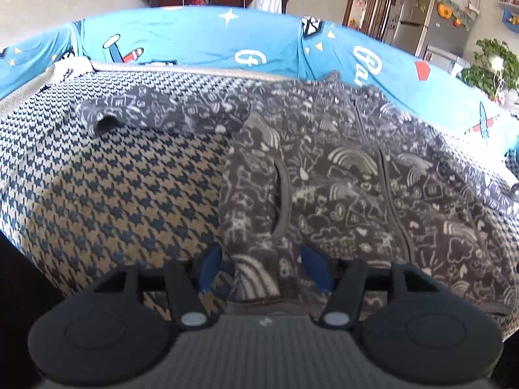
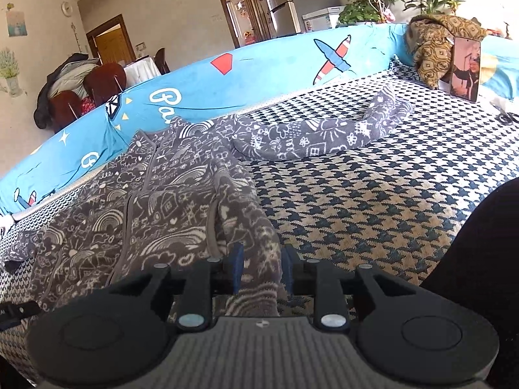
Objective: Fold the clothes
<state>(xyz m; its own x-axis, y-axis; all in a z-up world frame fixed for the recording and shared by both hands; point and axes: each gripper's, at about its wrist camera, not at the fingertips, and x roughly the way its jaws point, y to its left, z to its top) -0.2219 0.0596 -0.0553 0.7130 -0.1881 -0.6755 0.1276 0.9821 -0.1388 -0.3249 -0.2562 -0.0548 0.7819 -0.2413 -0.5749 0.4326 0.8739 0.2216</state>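
A grey fleece jacket (image 1: 340, 175) with white doodle print lies spread on the houndstooth cover, zip side up. One sleeve (image 1: 162, 113) stretches out to the left in the left wrist view; the other sleeve (image 2: 324, 133) reaches right in the right wrist view. My left gripper (image 1: 263, 269) is open over the jacket's bottom hem, and the cloth lies between its blue pads (image 1: 211, 267) with a gap at the side. My right gripper (image 2: 262, 269) is shut on the other bottom corner of the jacket (image 2: 162, 201), with bunched cloth filling the space between its pads.
The houndstooth cover (image 1: 113, 194) lies on a sofa with a blue cartoon-print backrest (image 1: 194, 42). A patterned brown cloth (image 2: 438, 48) and a propped phone (image 2: 464, 69) sit at the far right. A dark shape (image 2: 486, 243) fills the right edge.
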